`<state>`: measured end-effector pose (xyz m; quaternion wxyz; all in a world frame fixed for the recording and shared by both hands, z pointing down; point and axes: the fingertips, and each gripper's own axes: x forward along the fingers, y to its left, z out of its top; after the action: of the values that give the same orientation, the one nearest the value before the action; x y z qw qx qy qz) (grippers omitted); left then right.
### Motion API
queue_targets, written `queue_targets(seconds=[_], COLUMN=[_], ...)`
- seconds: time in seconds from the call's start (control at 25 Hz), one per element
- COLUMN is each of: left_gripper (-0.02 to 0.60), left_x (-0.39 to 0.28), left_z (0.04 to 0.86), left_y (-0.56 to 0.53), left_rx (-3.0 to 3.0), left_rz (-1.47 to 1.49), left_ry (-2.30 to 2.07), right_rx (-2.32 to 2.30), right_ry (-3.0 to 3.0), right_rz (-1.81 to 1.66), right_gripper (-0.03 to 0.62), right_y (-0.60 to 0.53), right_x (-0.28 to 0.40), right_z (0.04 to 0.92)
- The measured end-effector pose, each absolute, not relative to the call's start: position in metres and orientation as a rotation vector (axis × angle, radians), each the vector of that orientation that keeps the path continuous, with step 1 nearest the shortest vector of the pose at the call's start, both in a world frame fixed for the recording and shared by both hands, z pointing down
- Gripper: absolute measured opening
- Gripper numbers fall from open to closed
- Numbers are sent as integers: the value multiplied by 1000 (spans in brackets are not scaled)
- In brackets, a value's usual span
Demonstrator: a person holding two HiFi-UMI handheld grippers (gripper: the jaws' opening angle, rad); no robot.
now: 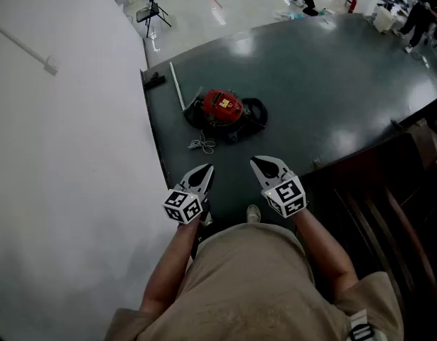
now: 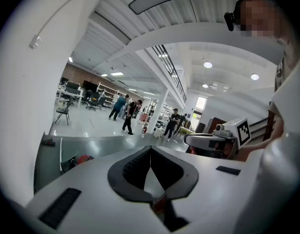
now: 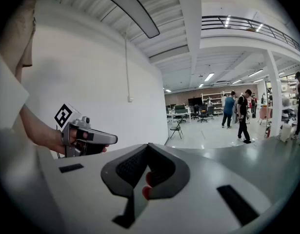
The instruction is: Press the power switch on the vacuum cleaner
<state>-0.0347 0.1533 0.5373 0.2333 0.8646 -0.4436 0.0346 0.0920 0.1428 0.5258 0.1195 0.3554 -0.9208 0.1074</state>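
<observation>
Head view: one red vacuum cleaner [image 1: 222, 107]

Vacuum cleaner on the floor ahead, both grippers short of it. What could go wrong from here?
A loose cord lies on the floor between the person's shoe and the vacuum cleaner; stepping in could snag it.
The switch can't be made out from here; the left gripper and right gripper, both shut, are well short, so a press may land off target.
The vacuum cleaner sits free on a glossy floor; a push might shove it.
</observation>
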Motion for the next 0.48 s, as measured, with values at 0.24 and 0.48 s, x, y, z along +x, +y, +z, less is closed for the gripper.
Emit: queue_targets(seconds=[0.24, 0.48], left_gripper=[7, 8], left_x=[-32, -27], left_z=[537, 540], left_y=[151, 158], left_rx=[2382, 2376], left_rz=[86, 96], left_ry=[-1217, -1214], right_rx=[1039, 1059], right_ry=[-2694, -2710], right_rz=[325, 372], right_gripper=[9, 9], right_y=[146, 150], right_x=[93, 99], right_z=[530, 531])
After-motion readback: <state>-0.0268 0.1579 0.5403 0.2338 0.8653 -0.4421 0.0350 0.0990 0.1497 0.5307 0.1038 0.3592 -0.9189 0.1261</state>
